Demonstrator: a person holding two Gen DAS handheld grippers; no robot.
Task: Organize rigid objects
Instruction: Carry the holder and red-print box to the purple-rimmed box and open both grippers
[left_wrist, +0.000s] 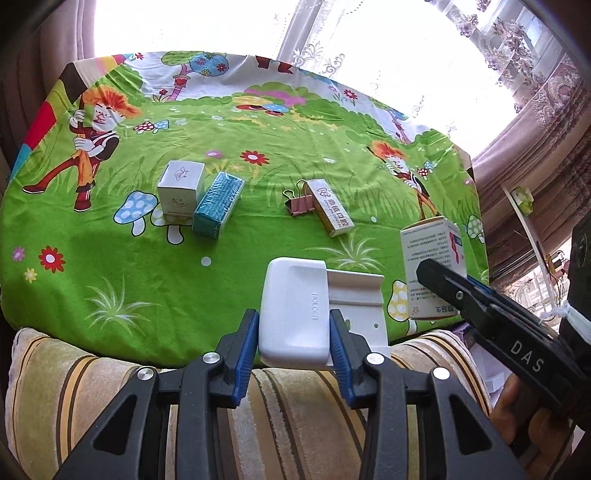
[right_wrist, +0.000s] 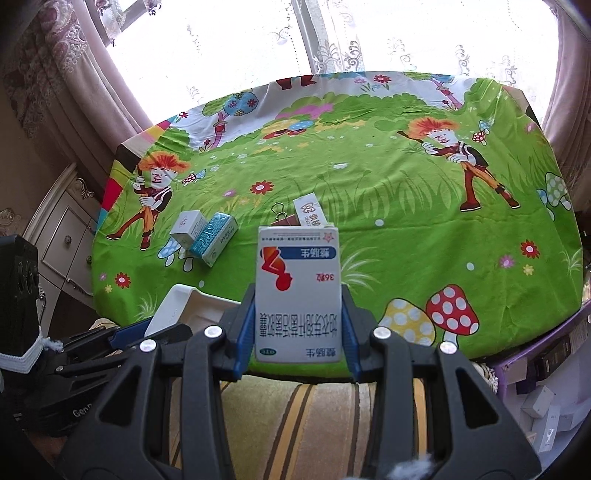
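Observation:
My left gripper (left_wrist: 293, 321) is shut on a white plastic holder (left_wrist: 295, 314), held over the near table edge; the holder also shows in the right wrist view (right_wrist: 173, 308). My right gripper (right_wrist: 298, 325) is shut on a white medicine box (right_wrist: 297, 291), also seen at right in the left wrist view (left_wrist: 434, 266). On the green cartoon cloth (left_wrist: 258, 251) lie a white cube box (left_wrist: 181, 192), a teal box (left_wrist: 218, 208), a pink binder clip (left_wrist: 299, 203) and a slim yellow-white box (left_wrist: 330, 214).
A striped cushion (left_wrist: 295, 406) lies below the table's near edge. Curtains and a bright window stand behind the table. A white cabinet (right_wrist: 62, 236) is at left, and a purple bin of small boxes (right_wrist: 546, 387) at right.

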